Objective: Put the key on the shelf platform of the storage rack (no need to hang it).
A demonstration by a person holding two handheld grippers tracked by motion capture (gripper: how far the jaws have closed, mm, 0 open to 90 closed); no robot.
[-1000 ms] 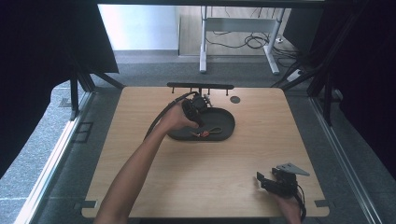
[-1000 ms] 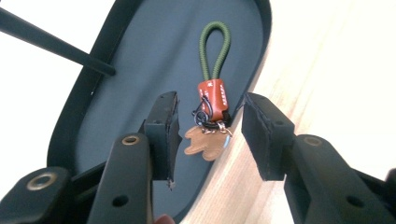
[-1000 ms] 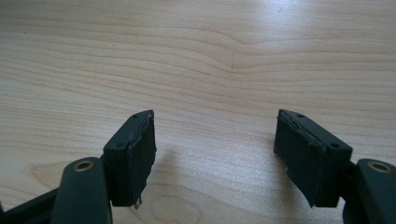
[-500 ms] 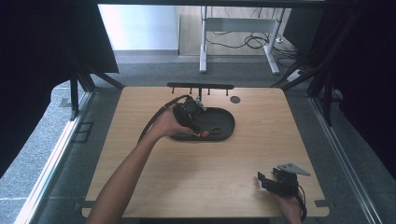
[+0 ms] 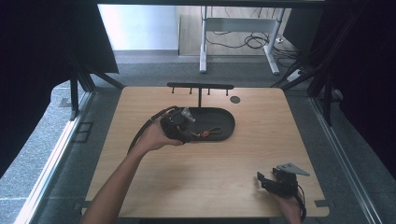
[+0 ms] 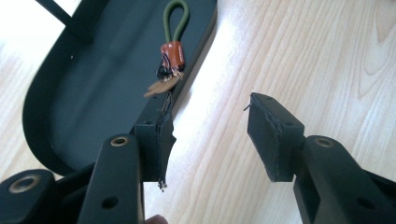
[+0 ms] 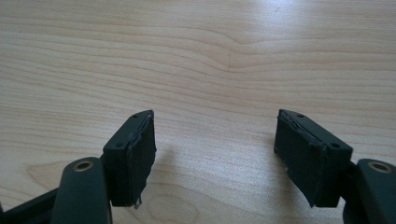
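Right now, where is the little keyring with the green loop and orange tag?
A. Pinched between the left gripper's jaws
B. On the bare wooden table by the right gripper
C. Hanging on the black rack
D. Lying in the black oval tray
D: the keyring with the green loop and orange tag lies on the floor of the black oval tray, ahead of the left gripper, whose jaws stand apart with nothing between them.

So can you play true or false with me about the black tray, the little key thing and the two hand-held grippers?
1. The keyring lies in the black tray. True.
2. The left hand-held gripper is squeezing the keyring. False: its jaws have just been opening and nothing is between them.
3. The right hand-held gripper holds a cup. False: it is open over bare wooden table.
4. The keyring has a green loop. True.
5. The tray sits on the floor. False: it is on the table.
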